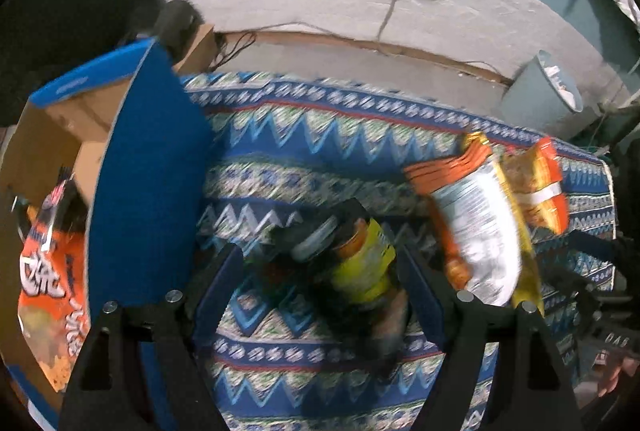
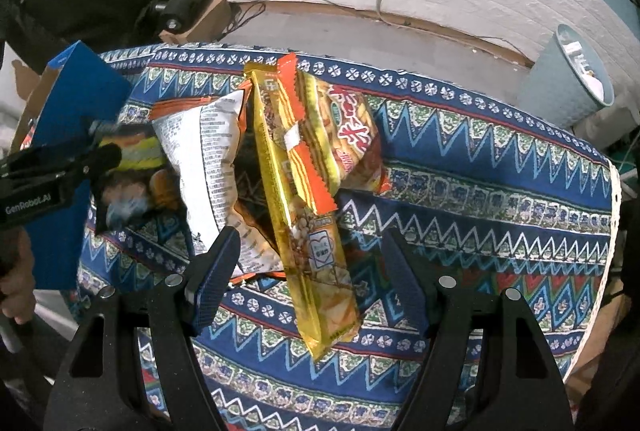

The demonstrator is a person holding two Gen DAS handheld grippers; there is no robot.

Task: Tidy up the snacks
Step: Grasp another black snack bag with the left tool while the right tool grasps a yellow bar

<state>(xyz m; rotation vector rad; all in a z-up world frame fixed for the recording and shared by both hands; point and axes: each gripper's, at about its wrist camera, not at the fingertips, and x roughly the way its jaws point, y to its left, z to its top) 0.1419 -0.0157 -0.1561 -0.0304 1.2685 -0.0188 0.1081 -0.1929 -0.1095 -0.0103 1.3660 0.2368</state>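
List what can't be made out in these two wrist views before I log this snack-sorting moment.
- Dark packet between the left gripper fingers: motion blur in the left wrist view hides its print, and whether the fingers touch it.
- Box: its blue wall and the picture edge hide most of the contents; only an orange bag shows.
- Silver bag, right wrist view: print too small to read.
- Bin: contents too small.
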